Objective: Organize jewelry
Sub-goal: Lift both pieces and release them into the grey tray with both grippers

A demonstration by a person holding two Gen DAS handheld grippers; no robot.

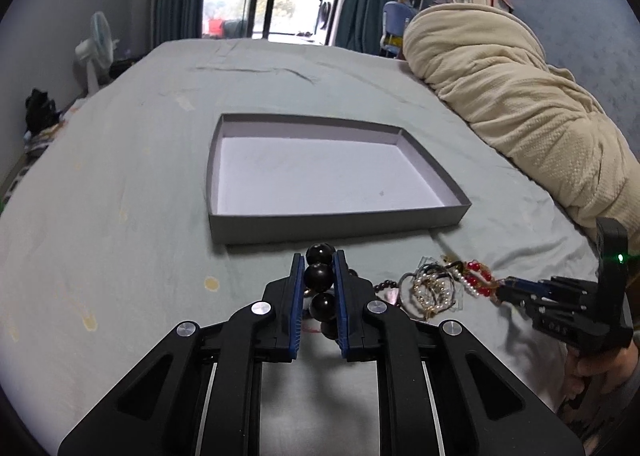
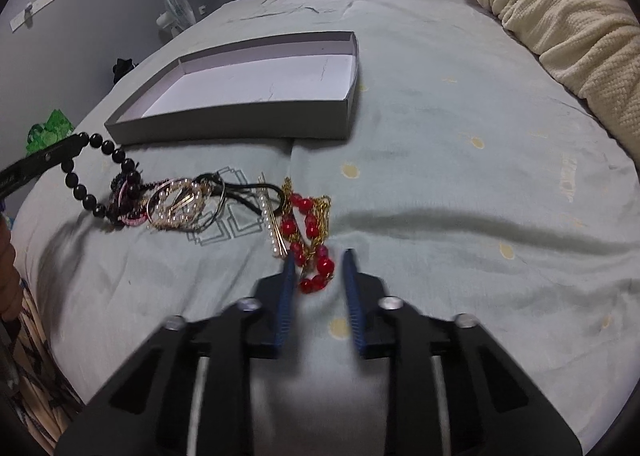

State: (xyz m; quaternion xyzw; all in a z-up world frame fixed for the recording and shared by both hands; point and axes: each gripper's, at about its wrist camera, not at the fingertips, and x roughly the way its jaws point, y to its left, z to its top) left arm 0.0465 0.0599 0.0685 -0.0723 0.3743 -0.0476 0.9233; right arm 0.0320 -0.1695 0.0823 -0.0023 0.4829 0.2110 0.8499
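My left gripper [image 1: 319, 262] is shut on a black bead bracelet [image 1: 320, 276], lifted a little off the bed just before the grey box [image 1: 336, 222]; the bracelet [image 2: 100, 176] also shows in the right wrist view, hanging from the left gripper [image 2: 82, 140]. The box [image 2: 236, 122] is shallow, white inside and empty. My right gripper [image 2: 319, 256] is open around a red bead and gold chain piece [image 2: 310, 236] on the sheet. It shows at the right in the left wrist view [image 1: 506, 283]. A tangle of pearl and metal rings [image 2: 180, 204] lies between the two grippers.
A pearl hairpin [image 2: 272, 224] lies beside the red beads. A rolled cream blanket [image 1: 520, 96] runs along the bed's right side. The pale green sheet [image 2: 460, 176] is wrinkled. A fan [image 1: 96, 48] stands off the bed's left side.
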